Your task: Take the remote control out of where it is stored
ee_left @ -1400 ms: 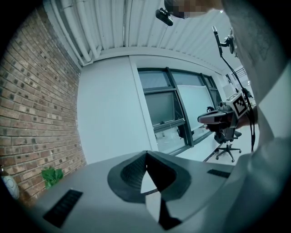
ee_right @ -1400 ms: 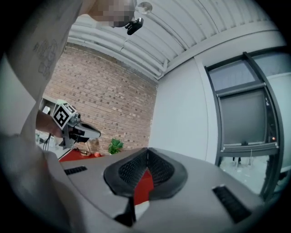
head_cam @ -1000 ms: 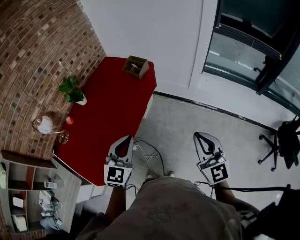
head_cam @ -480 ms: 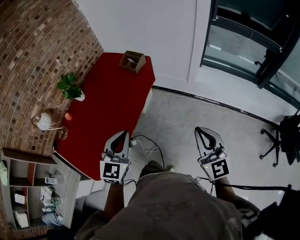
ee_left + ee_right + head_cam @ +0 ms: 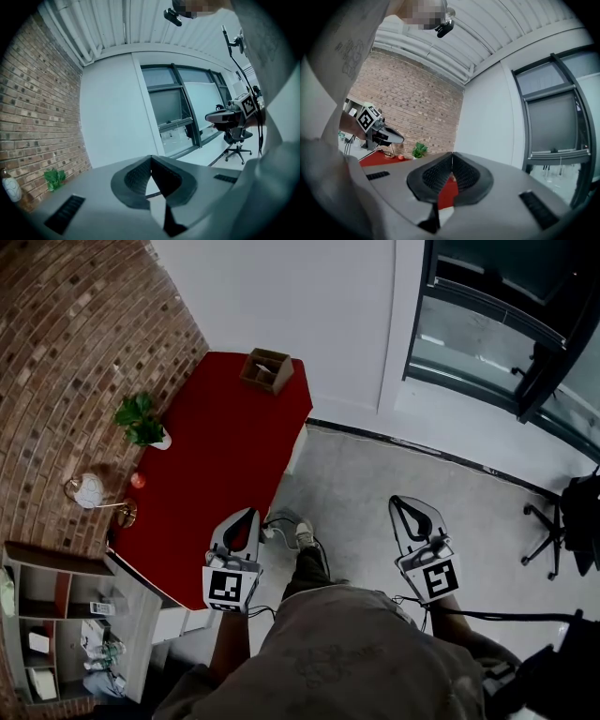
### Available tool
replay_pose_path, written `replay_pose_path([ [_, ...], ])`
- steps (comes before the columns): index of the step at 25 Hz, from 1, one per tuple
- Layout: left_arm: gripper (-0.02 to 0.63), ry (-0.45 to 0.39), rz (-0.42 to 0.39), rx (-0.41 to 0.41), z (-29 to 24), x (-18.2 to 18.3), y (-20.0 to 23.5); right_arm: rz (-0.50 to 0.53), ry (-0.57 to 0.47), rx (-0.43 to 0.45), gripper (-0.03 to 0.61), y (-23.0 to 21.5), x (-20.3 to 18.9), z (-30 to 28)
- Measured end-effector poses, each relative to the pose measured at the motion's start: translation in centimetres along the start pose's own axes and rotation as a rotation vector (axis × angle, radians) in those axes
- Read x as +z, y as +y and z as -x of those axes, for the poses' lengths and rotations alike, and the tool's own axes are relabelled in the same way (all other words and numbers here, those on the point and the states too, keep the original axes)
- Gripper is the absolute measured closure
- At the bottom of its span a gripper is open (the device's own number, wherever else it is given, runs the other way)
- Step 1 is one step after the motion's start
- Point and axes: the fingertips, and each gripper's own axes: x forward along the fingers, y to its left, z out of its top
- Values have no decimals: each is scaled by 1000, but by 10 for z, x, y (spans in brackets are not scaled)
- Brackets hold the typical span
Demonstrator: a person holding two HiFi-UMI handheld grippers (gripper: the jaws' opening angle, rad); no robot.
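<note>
No remote control can be picked out with certainty. A small wooden box (image 5: pixel 267 369) with something in it stands at the far end of the red table (image 5: pixel 216 465), too small to read. My left gripper (image 5: pixel 248 513) hangs shut and empty beside the table's near right edge; its tips meet in the left gripper view (image 5: pixel 151 158). To the right, over the grey floor, my right gripper (image 5: pixel 397 503) is also shut with nothing in it (image 5: pixel 452 154). Each gripper shows in the other's view: the right gripper (image 5: pixel 229 115) and the left gripper (image 5: pixel 401 138).
A potted plant (image 5: pixel 141 420), a small red ball (image 5: pixel 138 481) and a white lamp (image 5: pixel 87 490) line the table's brick-wall side. An open shelf unit (image 5: pixel 56 624) with small items stands at lower left. Cables (image 5: pixel 279 521) lie by my shoe (image 5: pixel 302 532). An office chair (image 5: pixel 567 526) is far right.
One foot has stepped forward beside the table, and the view has shifted a little with it. Both grippers stay shut and hold about the same places.
</note>
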Motion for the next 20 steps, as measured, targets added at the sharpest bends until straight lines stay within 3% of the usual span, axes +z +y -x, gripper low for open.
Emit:
replay_pose_path([
  [5, 615, -13, 27, 7, -19, -10, 25, 8, -19, -1, 566, -1, -3, -30],
  [10, 615, -40, 2, -1, -52, -7, 57, 13, -26, -25, 566, -15, -3, -67],
  [20, 615, -70, 17, 25, -107, -5, 134, 20, 13, -4, 566, -30, -23, -161],
])
